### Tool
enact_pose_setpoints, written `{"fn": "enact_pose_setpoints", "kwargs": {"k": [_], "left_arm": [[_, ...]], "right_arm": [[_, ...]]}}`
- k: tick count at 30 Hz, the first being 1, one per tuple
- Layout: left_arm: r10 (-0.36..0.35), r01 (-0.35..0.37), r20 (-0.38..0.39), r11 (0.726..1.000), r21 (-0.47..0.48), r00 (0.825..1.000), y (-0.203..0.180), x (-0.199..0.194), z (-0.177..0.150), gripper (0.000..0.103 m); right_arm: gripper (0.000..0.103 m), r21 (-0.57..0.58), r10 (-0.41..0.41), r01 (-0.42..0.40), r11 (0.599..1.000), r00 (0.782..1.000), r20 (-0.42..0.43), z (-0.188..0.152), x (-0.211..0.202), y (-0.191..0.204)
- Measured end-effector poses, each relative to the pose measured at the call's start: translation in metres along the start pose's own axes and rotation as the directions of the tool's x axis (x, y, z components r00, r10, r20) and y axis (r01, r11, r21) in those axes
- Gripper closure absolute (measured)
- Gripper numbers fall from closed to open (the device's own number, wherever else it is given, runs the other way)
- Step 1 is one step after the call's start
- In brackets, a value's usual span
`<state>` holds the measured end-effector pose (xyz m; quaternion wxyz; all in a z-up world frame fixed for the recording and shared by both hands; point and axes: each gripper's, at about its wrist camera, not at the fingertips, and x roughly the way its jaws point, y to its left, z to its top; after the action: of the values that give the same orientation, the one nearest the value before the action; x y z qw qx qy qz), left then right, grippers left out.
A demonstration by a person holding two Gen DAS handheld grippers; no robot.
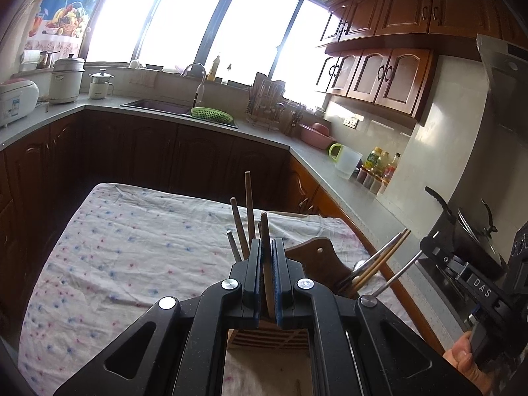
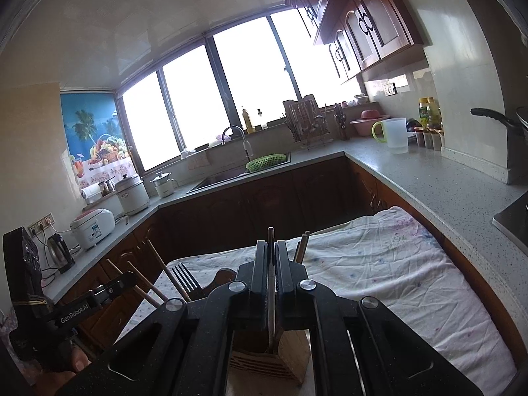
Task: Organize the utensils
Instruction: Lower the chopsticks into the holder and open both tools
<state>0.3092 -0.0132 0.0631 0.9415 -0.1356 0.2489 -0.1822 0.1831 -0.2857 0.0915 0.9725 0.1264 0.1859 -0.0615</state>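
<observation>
In the left wrist view my left gripper is shut on a brown wooden chopstick that stands upright over a slatted wooden holder. Other chopsticks rise just behind it. My right gripper is shut on a thin metal utensil handle whose lower end reaches into a slatted wooden holder. More chopsticks stand beyond it. A black fork stands to the left, by a dark wooden back board. The table carries a floral cloth.
The other gripper and a hand show at the right of the left view. Grey countertop wraps around, with a sink, green basket, jug, bottles, rice cooker and a pot by the stove.
</observation>
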Motion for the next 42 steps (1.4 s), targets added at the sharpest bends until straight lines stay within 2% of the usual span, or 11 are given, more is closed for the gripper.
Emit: {"fn": "enact_pose_setpoints", "kwargs": {"k": [17, 40, 42], "left_arm": [[0.001, -0.002, -0.044, 1.0, -0.022, 0.999, 0.0, 0.001, -0.008, 0.099], [-0.001, -0.001, -0.066, 0.999, -0.033, 0.998, 0.0, 0.001, -0.009, 0.099], [-0.005, 0.002, -0.074, 0.999, -0.038, 0.997, 0.001, 0.001, -0.01, 0.098]], "right_arm": [[0.098, 0.018, -0.012, 0.014, 1.0, 0.997, -0.073, -0.017, 0.019, -0.005], [0.098, 0.032, -0.012, 0.014, 0.999, 0.997, -0.081, -0.018, 0.019, -0.008], [0.095, 0.035, -0.009, 0.012, 0.999, 0.996, -0.084, -0.019, 0.019, -0.009]]}}
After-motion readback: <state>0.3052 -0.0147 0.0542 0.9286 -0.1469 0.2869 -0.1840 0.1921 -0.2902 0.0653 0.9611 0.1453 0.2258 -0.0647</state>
